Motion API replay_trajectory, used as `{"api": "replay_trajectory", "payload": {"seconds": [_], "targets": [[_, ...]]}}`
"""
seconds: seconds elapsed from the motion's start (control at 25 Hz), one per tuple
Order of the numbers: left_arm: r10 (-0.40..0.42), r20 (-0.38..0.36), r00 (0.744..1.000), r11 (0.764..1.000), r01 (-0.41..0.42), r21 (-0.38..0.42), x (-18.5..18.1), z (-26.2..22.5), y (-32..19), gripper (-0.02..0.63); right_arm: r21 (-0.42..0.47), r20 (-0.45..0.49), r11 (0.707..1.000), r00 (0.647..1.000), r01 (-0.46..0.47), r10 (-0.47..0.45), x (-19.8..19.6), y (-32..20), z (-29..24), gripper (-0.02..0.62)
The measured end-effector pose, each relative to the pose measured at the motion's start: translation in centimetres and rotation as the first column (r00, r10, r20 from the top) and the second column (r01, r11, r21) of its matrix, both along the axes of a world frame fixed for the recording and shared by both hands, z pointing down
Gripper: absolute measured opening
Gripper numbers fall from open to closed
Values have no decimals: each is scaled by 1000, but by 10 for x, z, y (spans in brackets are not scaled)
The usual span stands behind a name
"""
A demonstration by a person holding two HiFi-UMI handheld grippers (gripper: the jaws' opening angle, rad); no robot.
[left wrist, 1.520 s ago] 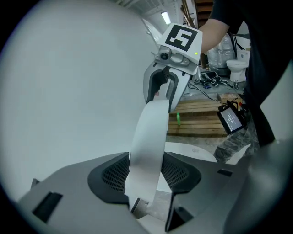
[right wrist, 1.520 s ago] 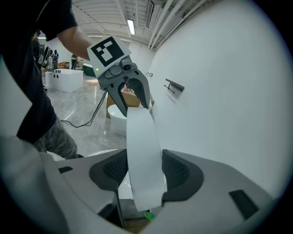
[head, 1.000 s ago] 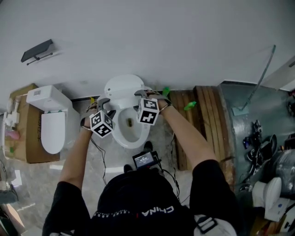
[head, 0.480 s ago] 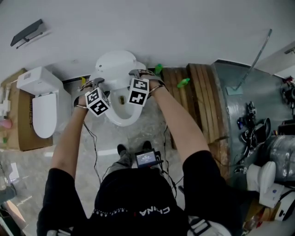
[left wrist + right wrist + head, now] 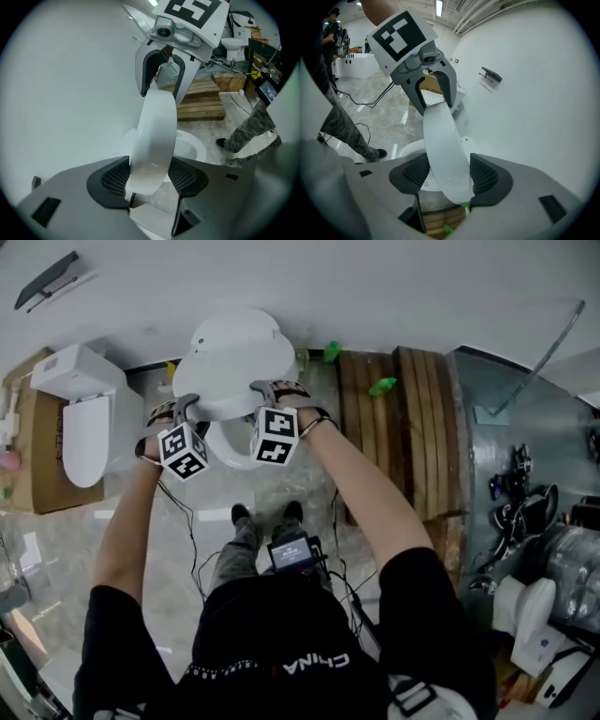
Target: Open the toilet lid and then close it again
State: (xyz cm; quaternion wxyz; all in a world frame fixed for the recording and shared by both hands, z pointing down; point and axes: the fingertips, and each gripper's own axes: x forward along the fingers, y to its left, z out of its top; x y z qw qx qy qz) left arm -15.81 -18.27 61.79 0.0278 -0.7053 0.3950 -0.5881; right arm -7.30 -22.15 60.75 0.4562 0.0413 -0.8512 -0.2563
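**Toilet lid (image 5: 234, 376) held part-way above the seat**

Left of the left gripper (image 5: 187, 407), a second toilet (image 5: 82, 423) stands on cardboard (image 5: 37, 488), well apart from the work. The left gripper pinches the lid's left edge. Its jaws have just been opening, but the rim sits between the pads and fills the gap. Between the two grippers the lid is tilted, neither upright against the rear housing (image 5: 234, 327) nor flat on the seat (image 5: 228, 457). The right gripper (image 5: 265, 390) clamps the opposite edge in the same way, its jaws also just opening.

Judgement: the lid is not down, so lowering it onto the seat and releasing it remain. Nothing visible lies under the lid.

Right of the right gripper are wooden planks (image 5: 398, 427) and green items (image 5: 382, 386), clear of the swing. Cables (image 5: 192, 531) trail below both grippers.
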Motion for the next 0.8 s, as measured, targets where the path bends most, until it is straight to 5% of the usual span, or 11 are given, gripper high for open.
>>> {"api": "replay_trajectory", "payload": {"seconds": [0.4, 0.8], "targets": [[3, 28, 1000, 994, -6, 106, 22, 69, 46, 255, 74, 22, 997, 1000, 19, -21, 21, 47, 71, 272], [48, 51, 998, 991, -54, 125, 42, 181, 83, 298, 131, 2, 990, 999, 54, -54, 40, 86, 183, 310]]}}
